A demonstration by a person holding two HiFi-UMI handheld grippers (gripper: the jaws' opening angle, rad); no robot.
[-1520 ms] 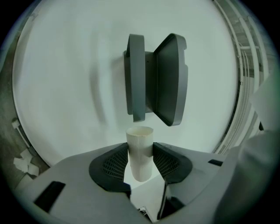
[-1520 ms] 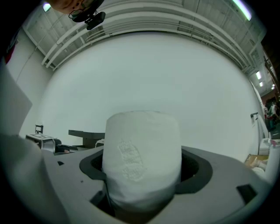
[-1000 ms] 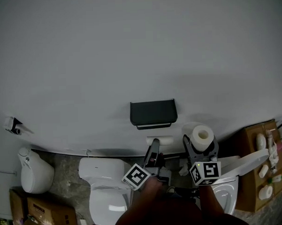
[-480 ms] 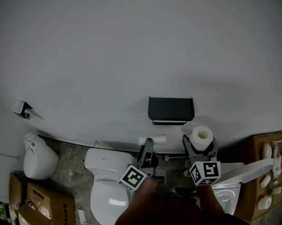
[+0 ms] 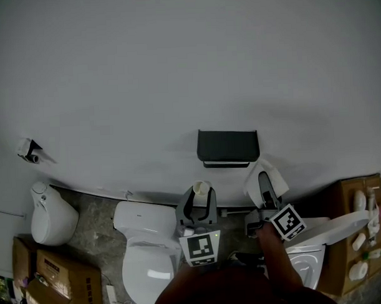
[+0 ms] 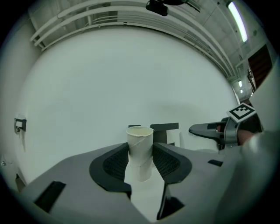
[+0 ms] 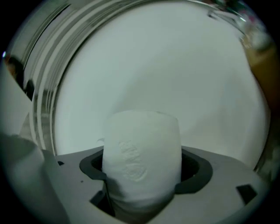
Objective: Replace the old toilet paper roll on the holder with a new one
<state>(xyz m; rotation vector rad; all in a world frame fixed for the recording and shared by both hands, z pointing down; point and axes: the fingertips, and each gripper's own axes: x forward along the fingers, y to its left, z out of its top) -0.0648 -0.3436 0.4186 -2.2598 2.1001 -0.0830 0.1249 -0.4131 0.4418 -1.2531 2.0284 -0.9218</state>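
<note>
now the left gripper (image 6: 140,162) is clamped on the bare cardboard tube (image 6: 140,151), its ribbed pads pressing it from both sides. the tube stands upright between them, open end up. the right gripper (image 7: 143,177) is closed on the new roll (image 7: 142,153), which fills the gap between its jaws and bulges a little where they squeeze it. seen from the head view, both grippers reach toward the white wall (image 5: 175,68). the left one sits below and left of the dark holder (image 5: 228,147), and the right one sits just below the holder's right end. the new roll is close to that end; whether they touch i cannot tell. a white toilet (image 5: 144,243) stands on the floor, down and left of the left gripper.
</note>
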